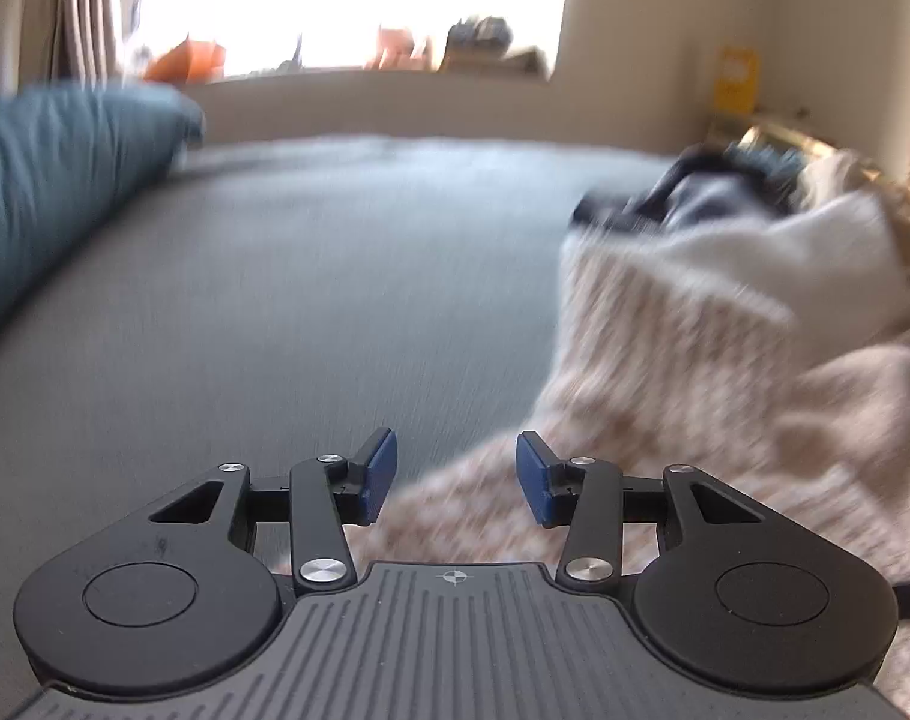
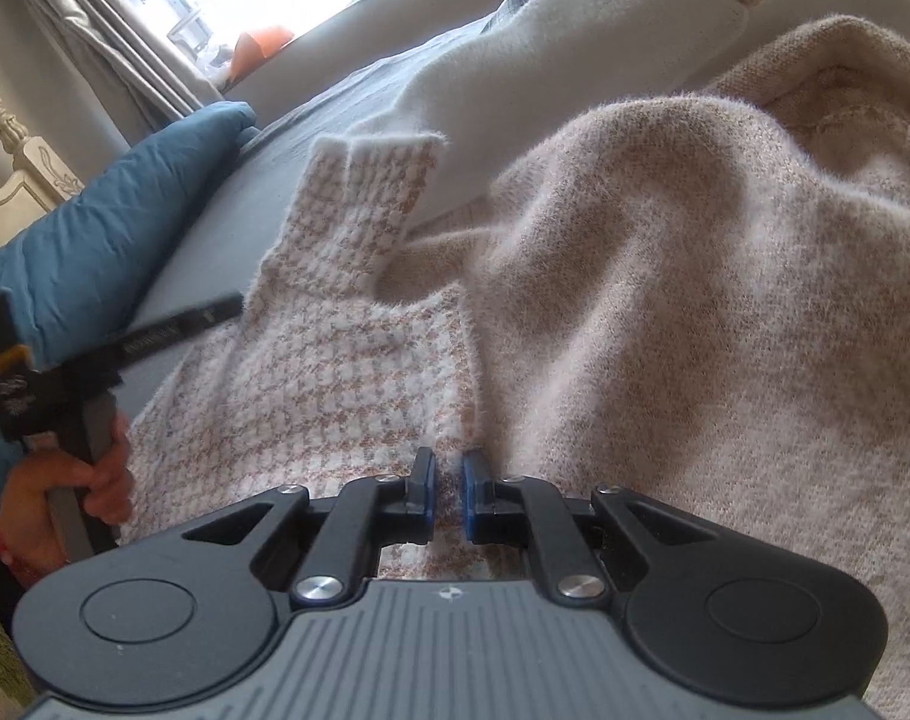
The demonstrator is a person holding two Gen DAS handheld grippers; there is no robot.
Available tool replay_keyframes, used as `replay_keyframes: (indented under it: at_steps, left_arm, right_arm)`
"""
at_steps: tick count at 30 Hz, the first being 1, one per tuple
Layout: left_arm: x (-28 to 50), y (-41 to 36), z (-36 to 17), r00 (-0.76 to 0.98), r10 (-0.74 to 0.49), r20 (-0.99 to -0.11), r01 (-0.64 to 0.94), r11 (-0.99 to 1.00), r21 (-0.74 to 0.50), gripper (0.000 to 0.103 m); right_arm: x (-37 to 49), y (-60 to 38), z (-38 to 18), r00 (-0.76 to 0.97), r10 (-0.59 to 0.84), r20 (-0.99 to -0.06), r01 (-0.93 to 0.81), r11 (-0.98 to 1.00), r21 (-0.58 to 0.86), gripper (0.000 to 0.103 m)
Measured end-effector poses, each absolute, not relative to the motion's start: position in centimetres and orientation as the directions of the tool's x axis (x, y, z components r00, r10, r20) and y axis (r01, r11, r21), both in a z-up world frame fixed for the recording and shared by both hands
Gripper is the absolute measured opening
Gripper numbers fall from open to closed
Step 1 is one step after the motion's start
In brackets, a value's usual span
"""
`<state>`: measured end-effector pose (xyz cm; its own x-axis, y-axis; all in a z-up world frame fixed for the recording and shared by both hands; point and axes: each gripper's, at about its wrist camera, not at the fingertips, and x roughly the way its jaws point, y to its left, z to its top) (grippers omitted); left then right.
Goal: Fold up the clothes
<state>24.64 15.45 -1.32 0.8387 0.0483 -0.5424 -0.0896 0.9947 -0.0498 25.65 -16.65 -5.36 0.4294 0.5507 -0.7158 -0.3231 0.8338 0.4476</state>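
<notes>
A fuzzy beige-and-white houndstooth sweater (image 2: 359, 360) lies rumpled on a grey bed (image 1: 287, 300), with a plain cream garment (image 2: 575, 60) bunched just beyond it and a teal pillow (image 1: 53, 180) at the bed's far side below a bright window (image 1: 395, 0) with curtains (image 1: 89, 6). The right tongs (image 2: 449, 495) are pinched nearly closed on a fold of the sweater's knit. The left tongs (image 1: 456, 477) stand partly open with nothing between the pads, the sweater's edge lying just under and to their right.
</notes>
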Motion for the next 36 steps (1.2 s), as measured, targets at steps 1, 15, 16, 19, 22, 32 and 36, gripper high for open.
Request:
replay_keyframes:
  at_steps: [1,15,16,19,22,32,36]
  left_arm:
    - [24.4,14.8,-1.2,0.846,0.024,-0.532,-0.05,0.998,-0.034,0.045]
    - [29.3,12.6,-4.2,0.805,0.059,-0.591,0.004,0.995,0.105,0.049]
    - [29.2,12.6,-4.2,0.805,0.065,-0.59,-0.004,0.995,0.104,0.051]
    - [29.4,12.9,-4.2,0.804,0.08,-0.59,-0.027,0.995,0.098,0.053]
    - [29.5,13.0,-4.2,0.803,0.096,-0.589,-0.04,0.993,0.107,0.056]
    - [28.9,12.7,-3.4,0.814,0.15,-0.562,-0.068,0.984,0.164,0.063]
    - [26.7,12.7,-2.0,0.842,0.197,-0.502,-0.12,0.976,0.182,0.068]
  right_arm:
    - [25.8,-16.6,-5.4,0.428,0.552,-0.716,-0.323,0.833,0.45,0.009]
    - [26.3,-15.4,-5.0,0.454,0.538,-0.71,-0.387,0.837,0.387,0.009]
    - [26.4,-15.2,-5.0,0.456,0.535,-0.712,-0.394,0.838,0.377,0.009]
    - [26.8,-14.7,-5.0,0.466,0.527,-0.711,-0.422,0.839,0.344,0.009]
    - [27.4,-14.2,-5.4,0.467,0.513,-0.72,-0.44,0.841,0.314,0.009]
    - [26.2,-15.9,-2.1,0.515,0.497,-0.698,-0.438,0.853,0.284,0.017]
    - [24.3,-17.9,0.2,0.494,0.581,-0.647,-0.493,0.8,0.343,0.017]
